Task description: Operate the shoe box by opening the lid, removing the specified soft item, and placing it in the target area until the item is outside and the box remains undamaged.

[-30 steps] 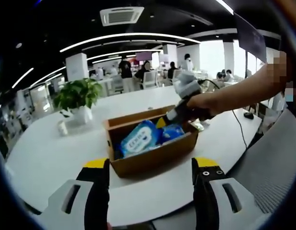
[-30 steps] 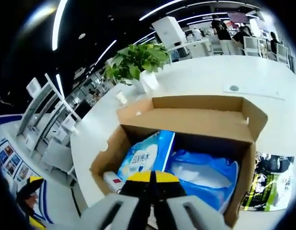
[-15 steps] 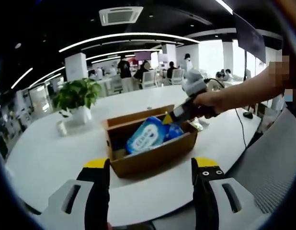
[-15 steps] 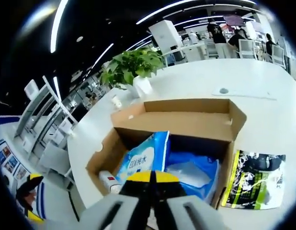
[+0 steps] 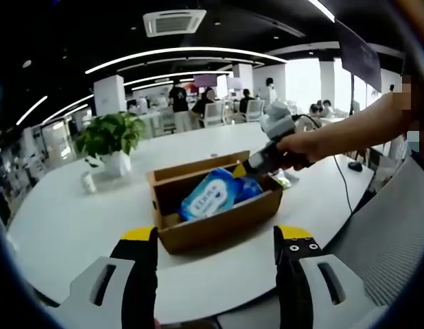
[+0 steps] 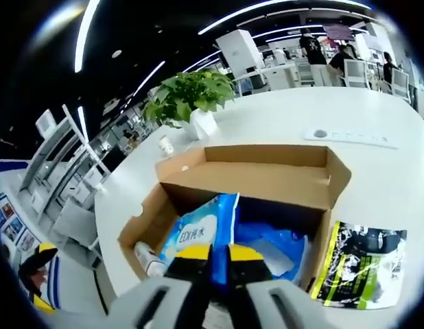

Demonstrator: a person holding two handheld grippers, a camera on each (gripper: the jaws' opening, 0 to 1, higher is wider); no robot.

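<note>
An open brown cardboard shoe box stands on the white table. A blue-and-white soft tissue pack leans up out of it. A person's hand holds my right gripper at the pack's upper right corner. In the right gripper view the jaws are shut on the edge of the tissue pack, which tilts up over the box. A crumpled blue bag lies beside it inside. My left gripper hangs open in front of the box, holding nothing.
A green-and-black packet lies on the table right of the box. A potted plant and a small white cup stand behind it to the left. A small white item sits in the box's left end. People sit at far tables.
The tissue pack has risen from lying flat in the box to tilting up out of it, with the right gripper on its edge. The left gripper has stayed still.
</note>
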